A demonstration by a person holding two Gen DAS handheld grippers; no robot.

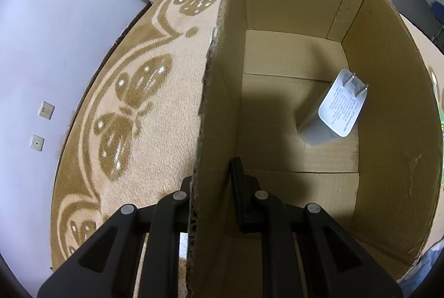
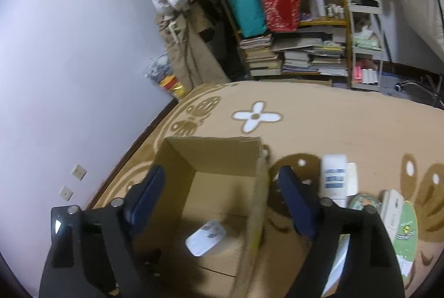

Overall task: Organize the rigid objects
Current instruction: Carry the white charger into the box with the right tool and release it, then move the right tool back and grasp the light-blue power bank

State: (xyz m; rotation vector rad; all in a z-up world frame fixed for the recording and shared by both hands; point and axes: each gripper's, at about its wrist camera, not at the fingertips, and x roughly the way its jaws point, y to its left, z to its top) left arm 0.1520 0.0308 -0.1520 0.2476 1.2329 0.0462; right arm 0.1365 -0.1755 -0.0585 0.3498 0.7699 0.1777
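While my left gripper (image 1: 213, 181) is clamped on the left wall of the cardboard box (image 1: 294, 6), 1 finger inside and 1 outside, my right gripper (image 2: 222, 187) hangs above the same box (image 2: 211, 156) with its jaws spread wide. On the box floor, near the right wall, lies a white charger (image 1: 333, 112) with its 2 prongs pointing up. Outside, on the butterfly-patterned rug (image 1: 133, 92), a white tube (image 2: 334, 176) and several small packages (image 2: 394, 209) lie just beside the box's right wall.
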